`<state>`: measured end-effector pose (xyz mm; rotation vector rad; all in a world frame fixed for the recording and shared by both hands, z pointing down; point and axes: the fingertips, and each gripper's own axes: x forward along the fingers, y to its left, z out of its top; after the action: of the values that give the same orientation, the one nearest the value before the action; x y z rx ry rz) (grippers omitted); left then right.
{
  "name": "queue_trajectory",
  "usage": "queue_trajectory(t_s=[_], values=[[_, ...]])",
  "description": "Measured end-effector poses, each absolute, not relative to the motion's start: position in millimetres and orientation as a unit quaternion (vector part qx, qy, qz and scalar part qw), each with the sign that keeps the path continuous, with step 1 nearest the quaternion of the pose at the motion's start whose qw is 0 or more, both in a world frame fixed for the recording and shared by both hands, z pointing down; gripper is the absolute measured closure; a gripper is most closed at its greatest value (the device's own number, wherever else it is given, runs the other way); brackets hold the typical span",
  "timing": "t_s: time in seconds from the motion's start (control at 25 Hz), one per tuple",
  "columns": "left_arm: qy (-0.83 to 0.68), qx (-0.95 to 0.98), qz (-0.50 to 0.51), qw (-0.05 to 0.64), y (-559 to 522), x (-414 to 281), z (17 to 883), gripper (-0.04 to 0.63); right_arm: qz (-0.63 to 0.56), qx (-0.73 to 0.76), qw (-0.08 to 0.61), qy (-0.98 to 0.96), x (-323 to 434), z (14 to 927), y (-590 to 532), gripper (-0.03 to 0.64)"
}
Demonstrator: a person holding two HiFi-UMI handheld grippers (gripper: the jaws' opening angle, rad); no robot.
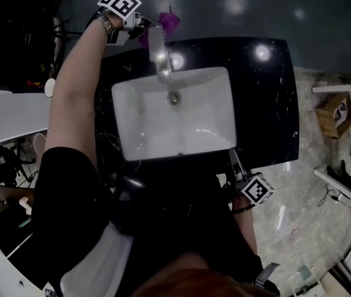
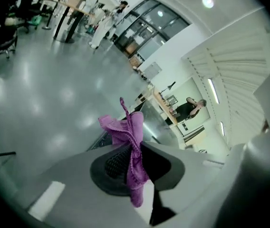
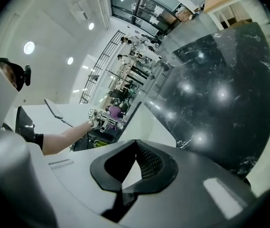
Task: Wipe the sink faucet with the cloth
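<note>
Pinching the cloth (image 2: 133, 136) in my left gripper (image 1: 140, 27), I'd press it flat along the faucet (image 1: 160, 55) beside its tips; right gripper (image 3: 134, 167) closed, empty.

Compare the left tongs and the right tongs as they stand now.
The left tongs are shut on the purple cloth; the right tongs are shut with nothing between them. The left tongs are beyond the sink, beside the faucet; the right tongs are at the sink's near right corner. Both carry a marker cube.
</note>
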<state>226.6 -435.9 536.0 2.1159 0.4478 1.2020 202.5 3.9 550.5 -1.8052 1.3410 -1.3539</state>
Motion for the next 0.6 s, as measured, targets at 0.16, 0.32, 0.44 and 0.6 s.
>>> queue_trajectory(t_s=[0.16,0.32,0.44,0.6], values=[[0.168,0.864,0.373,0.293,-440.4,220.3,458.8,0.540,-0.498,-0.645,0.267,0.514,195.7,550.0,-5.3,0.603],[0.150,0.895,0.373,0.193,-415.5,198.7,411.5,0.540,-0.490,-0.634,0.268,0.534,195.4,541.5,-12.2,0.603],[0.135,0.888,0.438,0.042,-386.4,182.2,418.4,0.538,-0.482,-0.626,0.265,0.553,194.2,531.4,-18.3,0.603],[0.125,0.863,0.484,-0.073,-347.2,155.6,432.3,0.540,-0.463,-0.618,0.256,0.581,192.0,515.0,-24.6,0.603]])
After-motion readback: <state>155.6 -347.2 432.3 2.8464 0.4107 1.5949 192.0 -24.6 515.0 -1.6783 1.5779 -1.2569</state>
